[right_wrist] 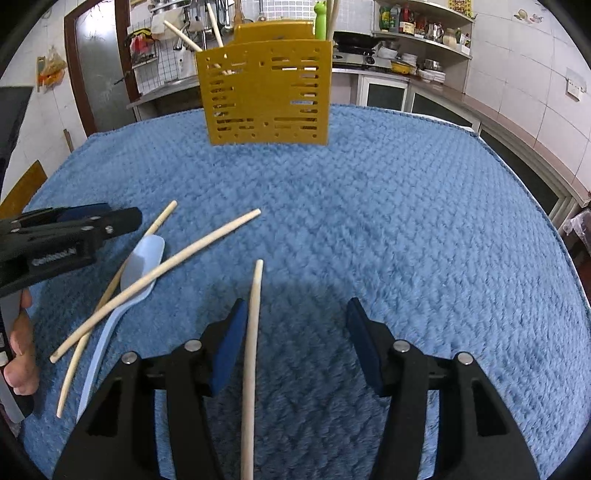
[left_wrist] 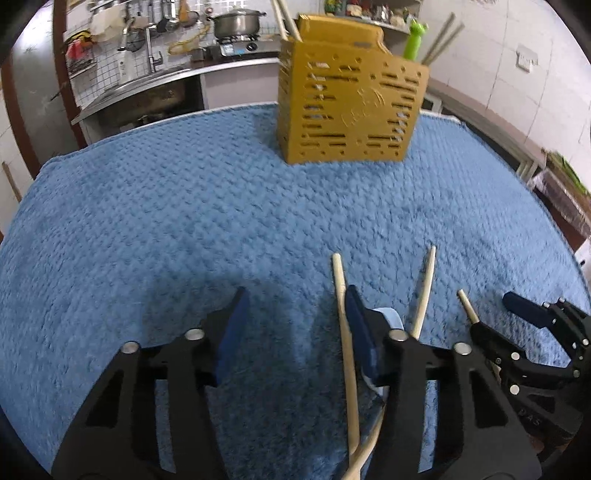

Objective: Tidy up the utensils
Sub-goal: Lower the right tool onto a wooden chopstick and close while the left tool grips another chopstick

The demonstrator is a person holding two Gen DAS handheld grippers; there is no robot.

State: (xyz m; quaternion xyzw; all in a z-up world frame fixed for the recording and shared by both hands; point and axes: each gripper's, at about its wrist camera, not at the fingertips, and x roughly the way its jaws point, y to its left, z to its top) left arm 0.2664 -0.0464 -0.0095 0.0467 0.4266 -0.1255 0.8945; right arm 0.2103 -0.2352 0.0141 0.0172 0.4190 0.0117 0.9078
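A perforated yellow utensil holder (left_wrist: 347,107) (right_wrist: 266,92) stands at the far side of the blue towel (left_wrist: 166,221), with chopsticks and a green frog-topped utensil in it. My left gripper (left_wrist: 295,314) is open low over the towel. One wooden chopstick (left_wrist: 345,332) lies between its jaws beside the right pad. A second chopstick (left_wrist: 424,291) and a pale blue spoon (left_wrist: 393,317) lie just outside that pad. In the right wrist view these two chopsticks (right_wrist: 159,269) cross over the spoon (right_wrist: 144,262). My right gripper (right_wrist: 297,325) is open, with a third chopstick (right_wrist: 253,332) between its jaws beside the left pad.
A hand (right_wrist: 22,350) holds the left gripper (right_wrist: 125,218) at the left edge. Behind the table run a counter with a sink (left_wrist: 147,77), a steel pot (left_wrist: 236,22) on a stove, and shelves of dishes (right_wrist: 417,62). The towel's right half (right_wrist: 424,221) is bare.
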